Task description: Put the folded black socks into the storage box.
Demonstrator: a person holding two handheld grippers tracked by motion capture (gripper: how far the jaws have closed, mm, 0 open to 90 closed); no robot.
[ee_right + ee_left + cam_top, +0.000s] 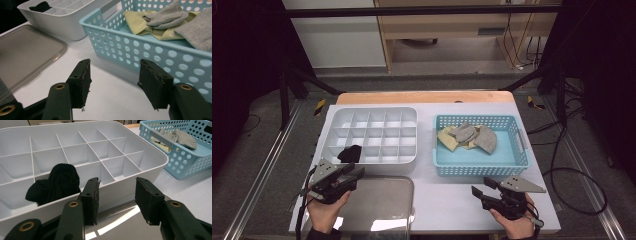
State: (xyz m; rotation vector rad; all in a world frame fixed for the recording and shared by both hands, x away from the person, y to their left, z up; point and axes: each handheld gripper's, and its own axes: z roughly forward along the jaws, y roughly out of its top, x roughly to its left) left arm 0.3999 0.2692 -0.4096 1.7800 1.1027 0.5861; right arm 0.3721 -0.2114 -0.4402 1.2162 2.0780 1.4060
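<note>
Sock [56, 183] bunched upright (black), organizer [140, 173] corner

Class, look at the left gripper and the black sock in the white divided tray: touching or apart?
Apart. In the left gripper view the left gripper has open, empty jaws outside the tray's near wall, while the black sock lies inside a compartment.

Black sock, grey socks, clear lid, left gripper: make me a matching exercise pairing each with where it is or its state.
Things:
1. black sock
2. grey socks
3. clear lid
4. left gripper

Places or states:
A. flat on the table, in front of the white organiser
B. open, nothing between its jaws
C. in a near-row compartment of the white organiser
D. in the blue basket

Pairs: 1-C, 2-D, 3-A, 4-B
</note>
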